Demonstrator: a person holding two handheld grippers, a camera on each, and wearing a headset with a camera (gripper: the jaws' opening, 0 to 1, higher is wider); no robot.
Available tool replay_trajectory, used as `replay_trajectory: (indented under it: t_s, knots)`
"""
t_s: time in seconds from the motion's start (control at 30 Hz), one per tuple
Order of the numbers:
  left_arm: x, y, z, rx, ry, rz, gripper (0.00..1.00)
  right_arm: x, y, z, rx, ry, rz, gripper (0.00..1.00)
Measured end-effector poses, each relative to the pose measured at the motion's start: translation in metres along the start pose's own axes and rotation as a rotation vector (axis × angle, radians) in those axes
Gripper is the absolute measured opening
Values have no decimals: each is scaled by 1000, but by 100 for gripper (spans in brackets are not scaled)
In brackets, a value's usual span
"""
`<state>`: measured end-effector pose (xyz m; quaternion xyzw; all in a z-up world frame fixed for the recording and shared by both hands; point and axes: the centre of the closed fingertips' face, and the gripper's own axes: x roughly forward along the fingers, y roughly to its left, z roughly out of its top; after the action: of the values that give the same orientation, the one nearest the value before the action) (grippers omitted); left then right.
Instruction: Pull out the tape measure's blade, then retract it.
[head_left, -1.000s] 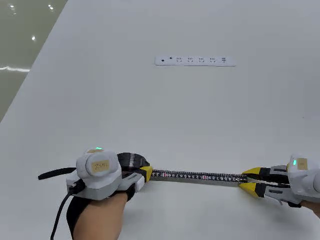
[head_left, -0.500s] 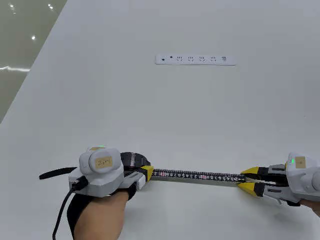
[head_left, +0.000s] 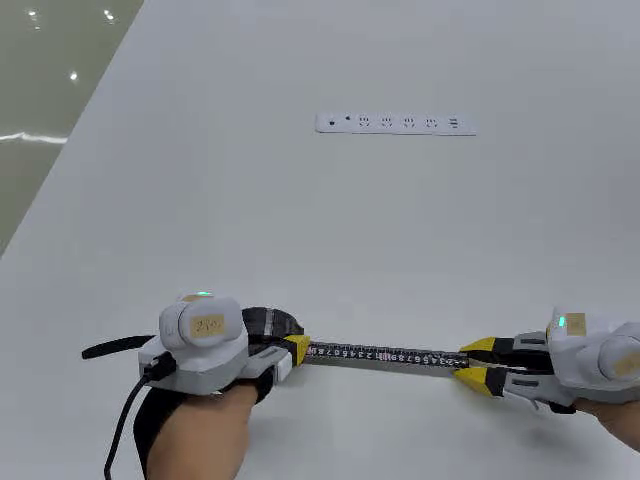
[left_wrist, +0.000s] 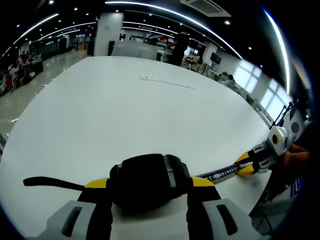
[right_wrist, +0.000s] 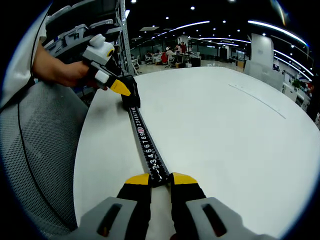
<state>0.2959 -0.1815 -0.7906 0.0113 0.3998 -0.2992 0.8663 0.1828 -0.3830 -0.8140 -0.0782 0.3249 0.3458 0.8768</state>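
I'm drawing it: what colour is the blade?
The blade is black with pale numbers; see right gripper view.

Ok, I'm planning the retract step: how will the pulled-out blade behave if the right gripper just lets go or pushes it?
The blade spans straight between the case in the left tongs and the right tongs, so it's probably fairly stiff lengthwise. It looks thin, so a push may buckle it. Released, it would likely snap back.
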Motion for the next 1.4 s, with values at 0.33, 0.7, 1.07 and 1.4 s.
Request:
replay_trajectory:
  t_s: [0.33, 0.7, 1.07, 1.4]
  knots:
    - [-1, 0, 0, 1, 4, -8, 57, 22, 12, 17, -12, -14, 40, 12]
    - [-1, 0, 0, 3, 9, -23, 56, 31, 22, 25, -1, -38, 58, 12]
    - [-2, 1, 0, -30, 5, -35, 56, 40, 24, 40, 7, -60, 71, 12]
    - [-2, 1, 0, -46, 6, -46, 57, 51, 28, 51, 16, -70, 99, 12]
